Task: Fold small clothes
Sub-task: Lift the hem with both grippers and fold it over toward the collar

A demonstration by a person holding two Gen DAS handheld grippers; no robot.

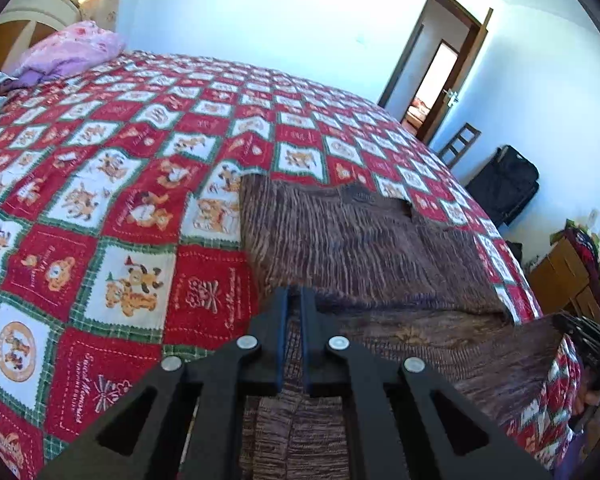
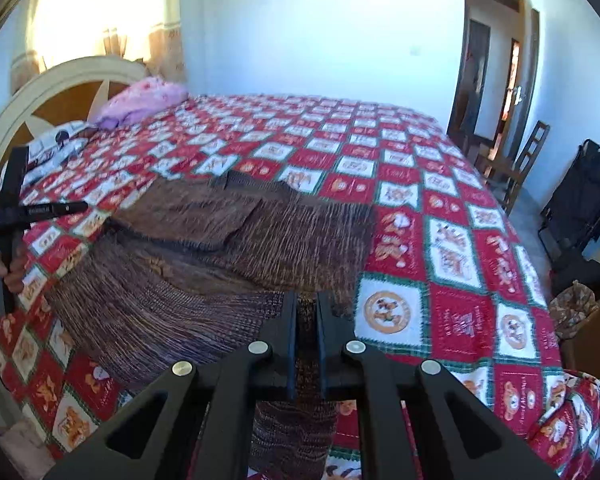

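A brown striped knitted garment (image 1: 352, 240) lies on the red patchwork bedspread (image 1: 112, 208), its far part flat with the collar away from me, its near part lifted toward me. My left gripper (image 1: 295, 296) is shut on the garment's near left edge, cloth hanging between its fingers. In the right wrist view the same garment (image 2: 228, 248) spreads left of centre, and my right gripper (image 2: 306, 300) is shut on its near right edge. The left gripper's body and the hand holding it (image 2: 8, 220) show at the far left there.
A pink pillow (image 1: 72, 50) and a cream headboard (image 2: 60, 88) stand at the bed's head. An open brown door (image 1: 444, 68), a wooden chair (image 2: 520, 164), a black suitcase (image 1: 504, 184) and a wooden cabinet with clutter (image 1: 572, 272) stand to the right of the bed.
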